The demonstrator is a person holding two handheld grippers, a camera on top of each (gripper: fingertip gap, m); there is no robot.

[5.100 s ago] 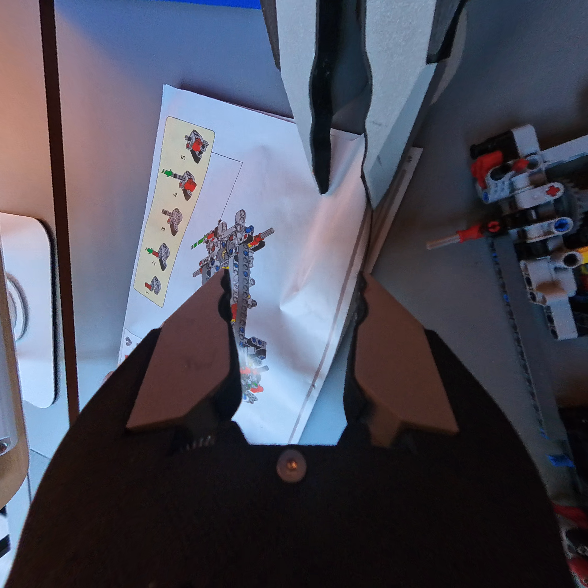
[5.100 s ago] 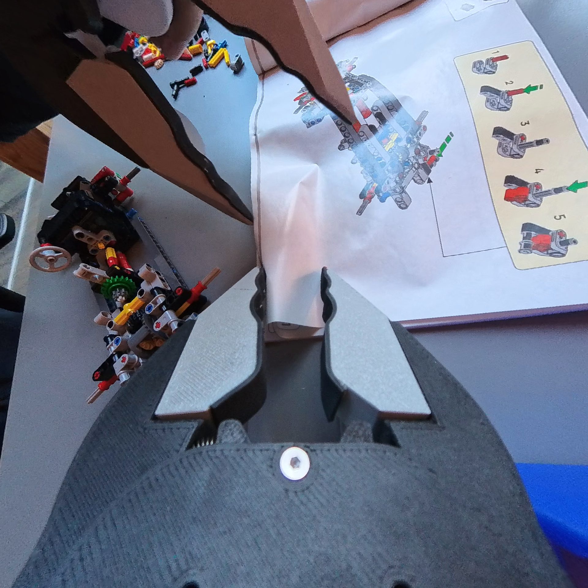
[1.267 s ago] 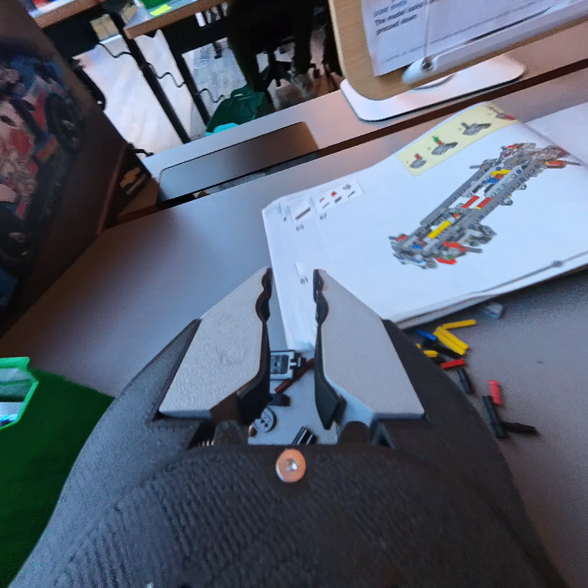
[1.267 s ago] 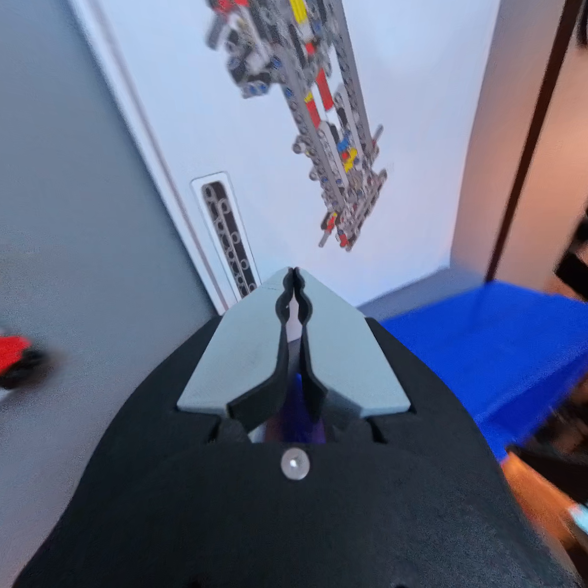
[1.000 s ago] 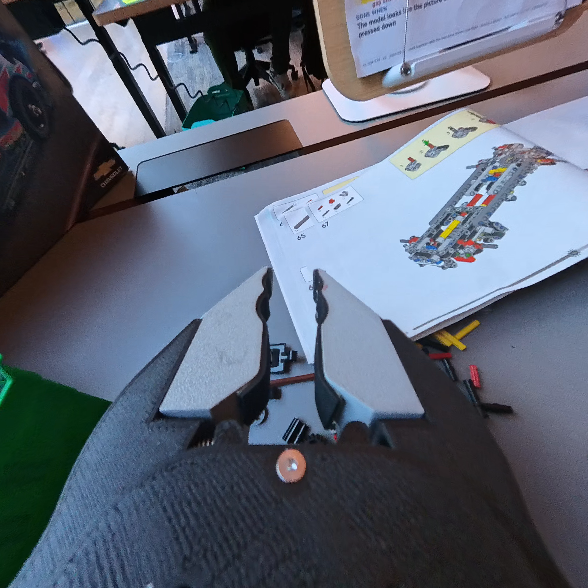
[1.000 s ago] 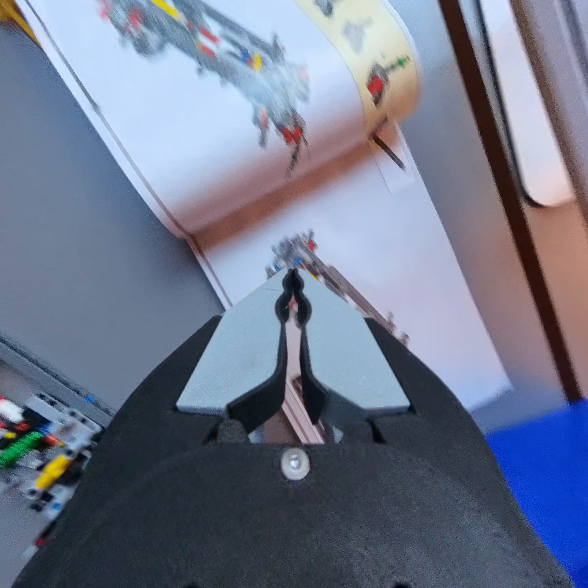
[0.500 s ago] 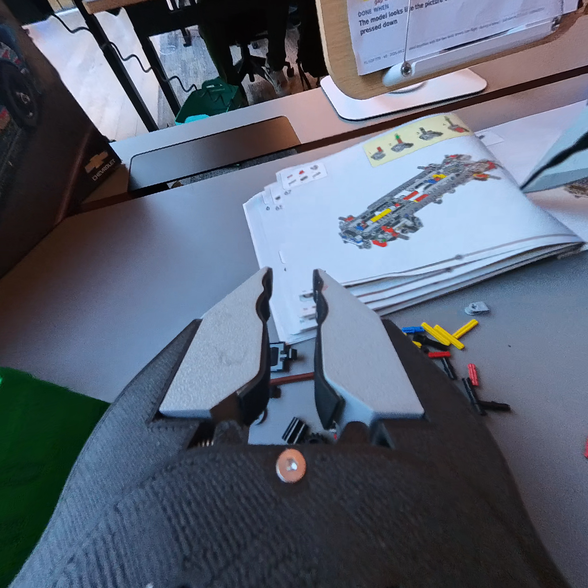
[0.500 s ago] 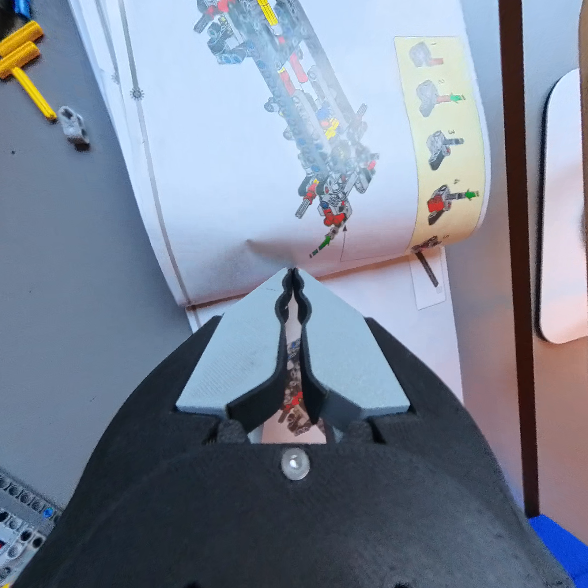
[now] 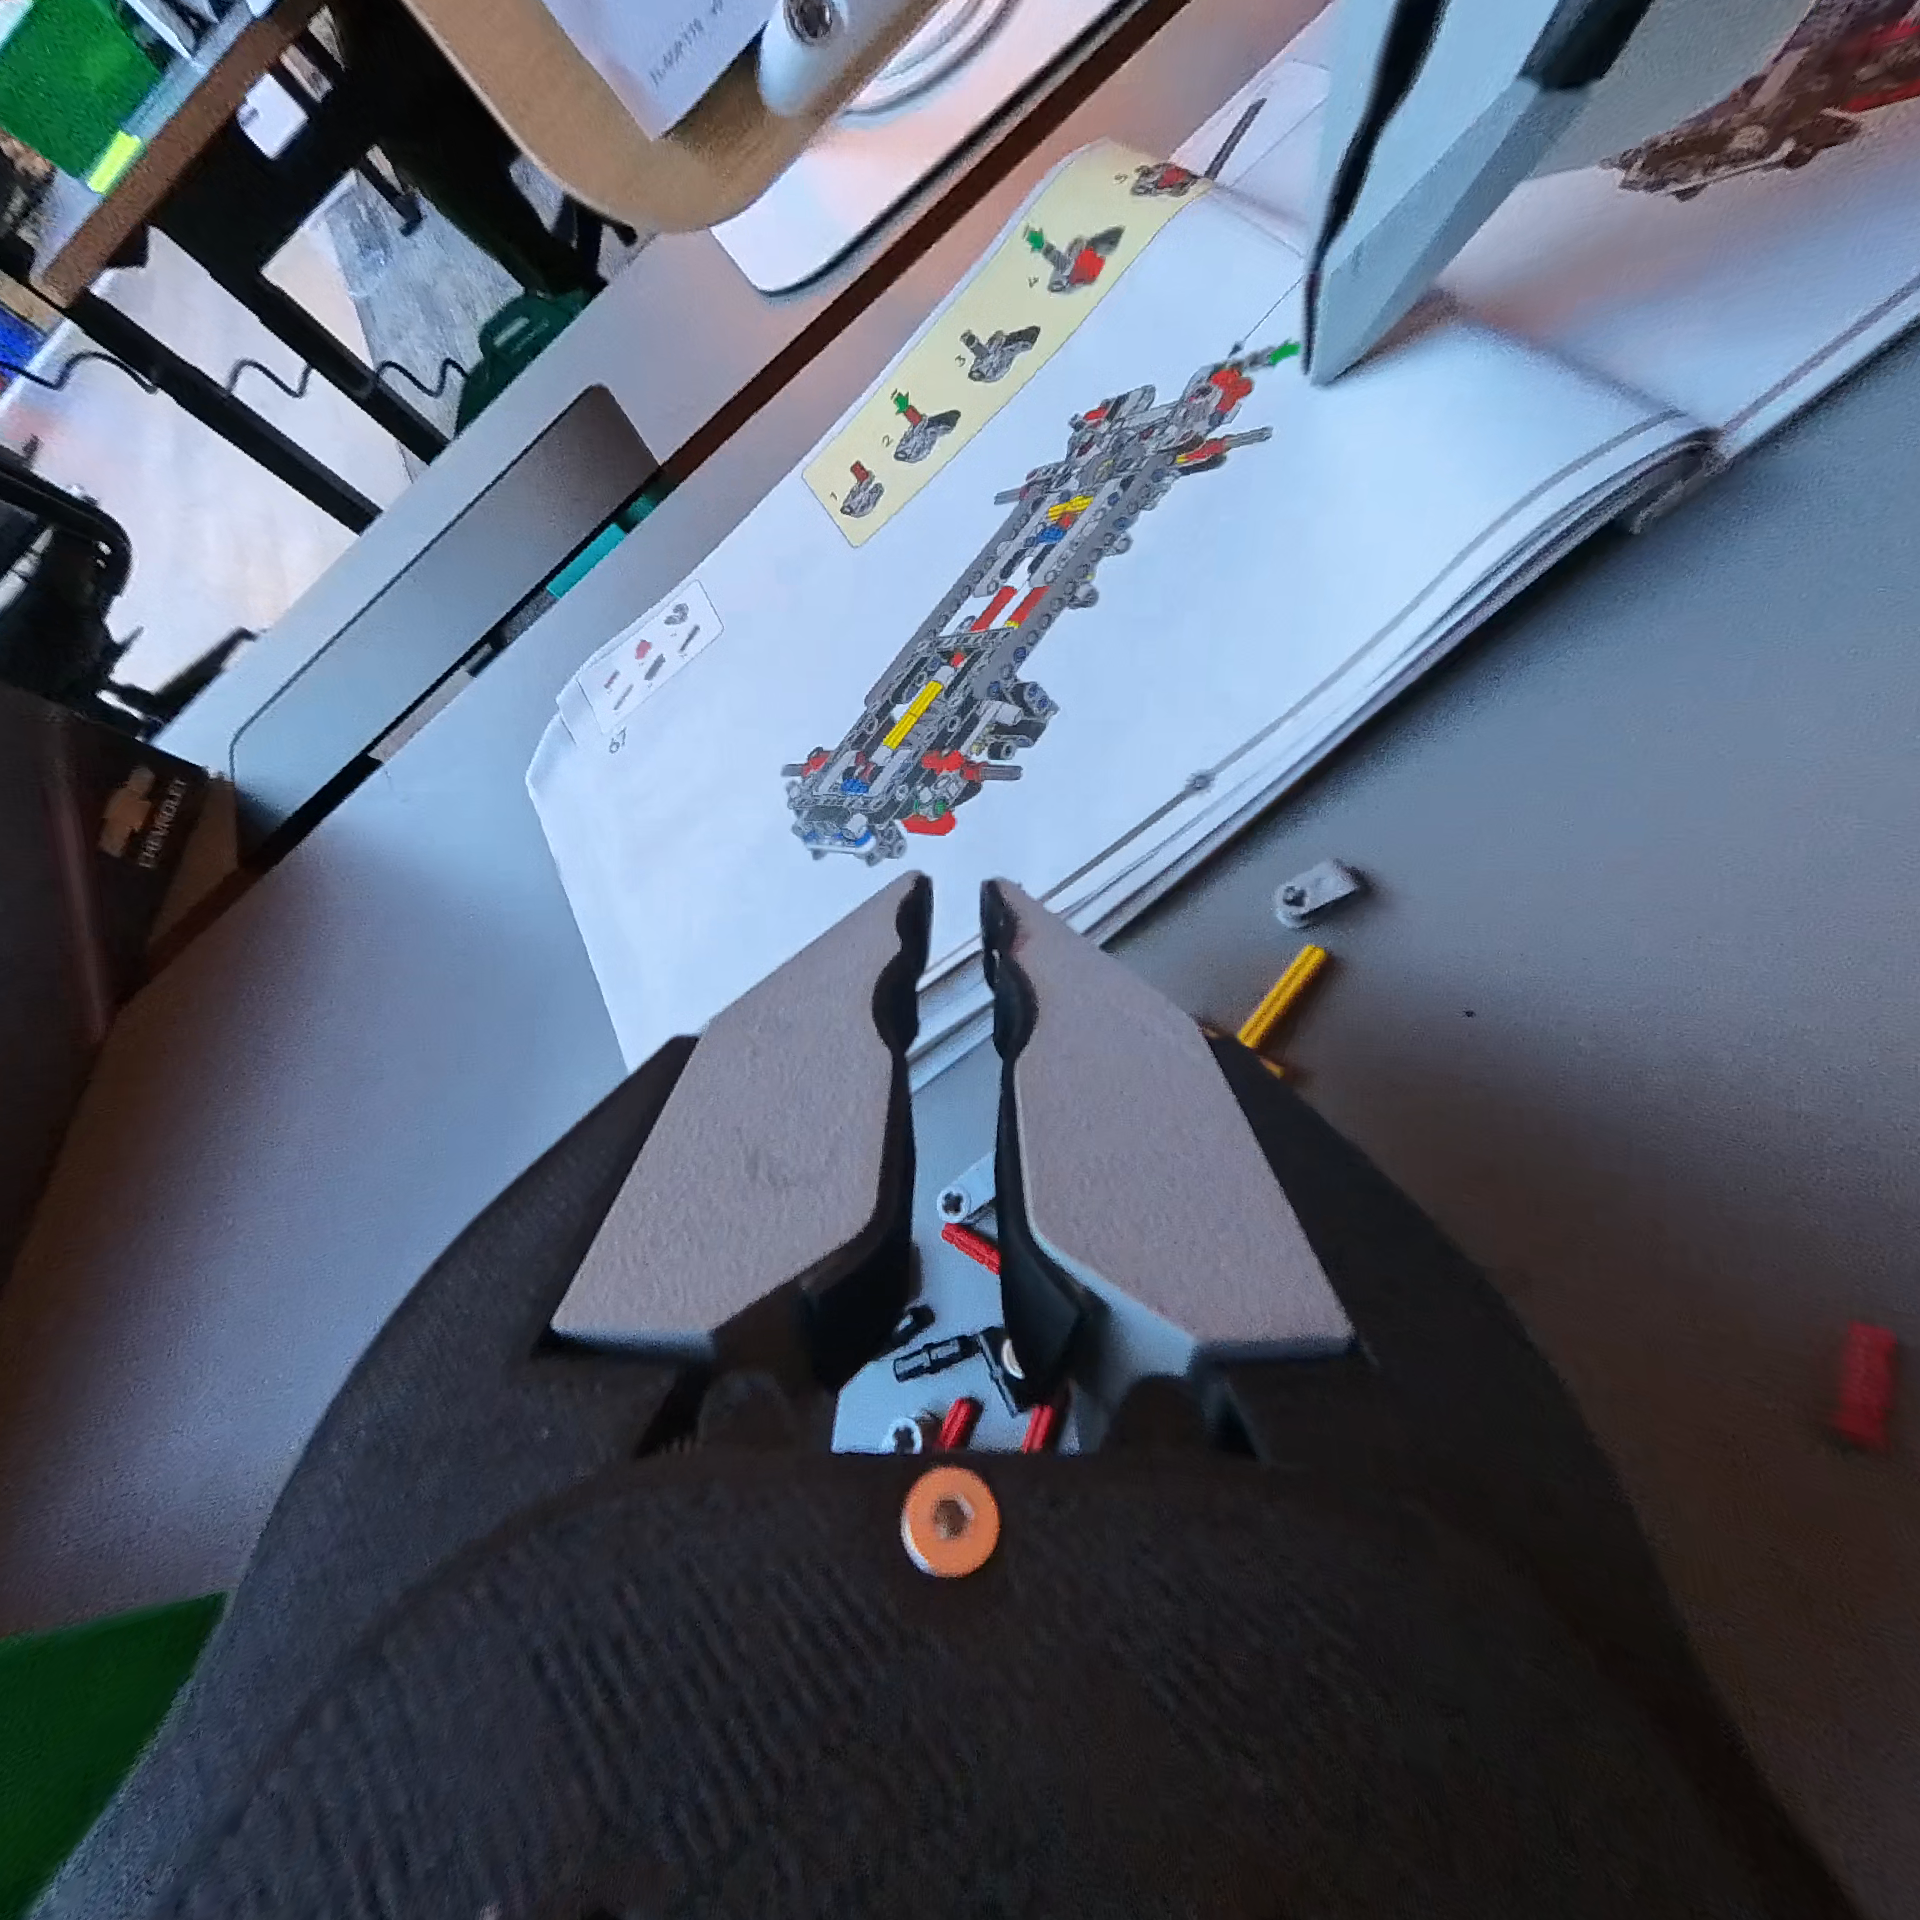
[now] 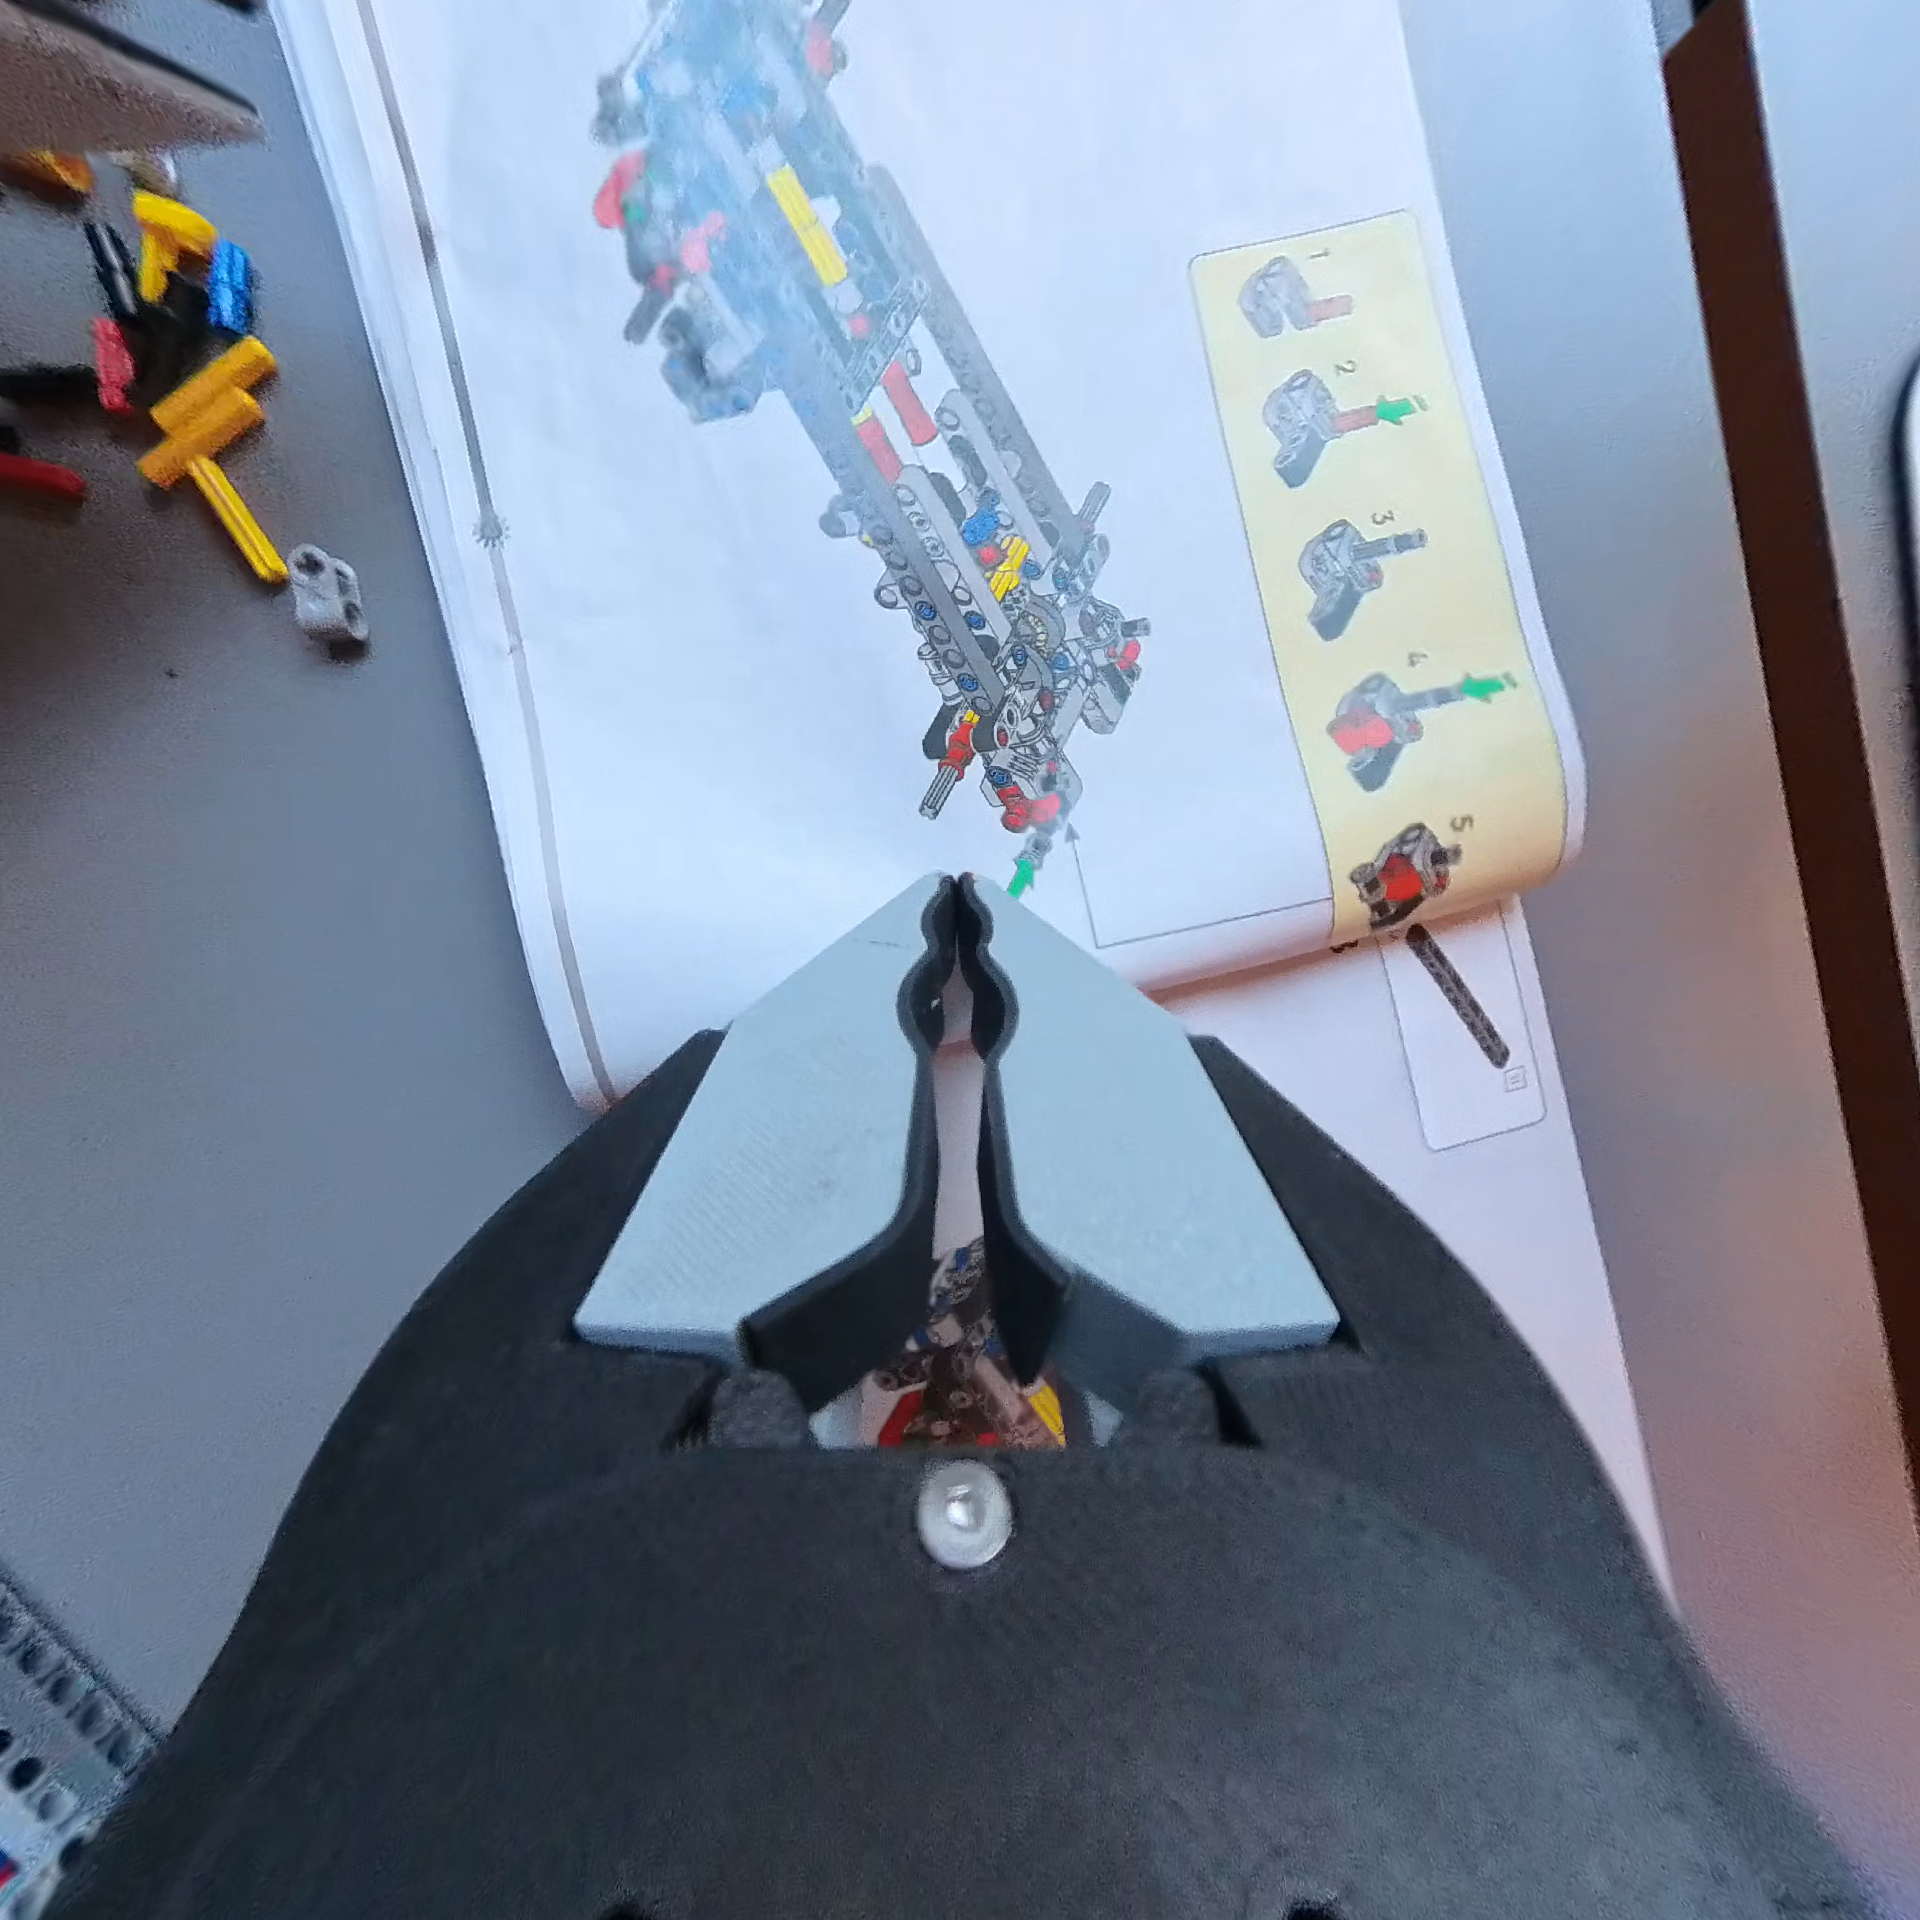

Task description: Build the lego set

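Note:
An open instruction booklet (image 9: 1143, 644) lies on the grey table (image 9: 1610, 935); it also shows in the right wrist view (image 10: 727, 727). My left gripper (image 9: 954, 894) hovers over the booklet's near edge. Its jaws stand a narrow gap apart with nothing between them. My right gripper (image 10: 954, 878) is shut, and its closed tips rest on the left page close to the fold. It also shows in the left wrist view (image 9: 1351, 312), tip down on the page. A grey connector (image 9: 1317, 891) and a yellow axle (image 9: 1283, 992) lie just right of my left gripper.
Loose yellow, blue, red and black pieces (image 10: 197, 343) and a grey connector (image 10: 327, 592) lie left of the booklet. A partly built model (image 10: 42, 1745) is at the bottom left. A white stand base (image 9: 831, 208), a dark box (image 9: 104, 883) and a green mat (image 9: 83, 1714) surround the table. Across from one pair of fingers to the other is roughly 15 cm. From the left gripper's tips to the yellow axle (image 9: 1283, 992) is close to 6 cm. Look for it in the right wrist view (image 10: 222, 501) too. From my left tips it is roughly 6 cm to the grey connector (image 9: 1317, 891); from my right, 12 cm. Seen from the right wrist view (image 10: 309, 578) as well.
My left jaws have narrowed, and the gripper has tilted and moved in over the booklet's near edge. My right gripper stays shut and has come down onto the turned page near the fold.

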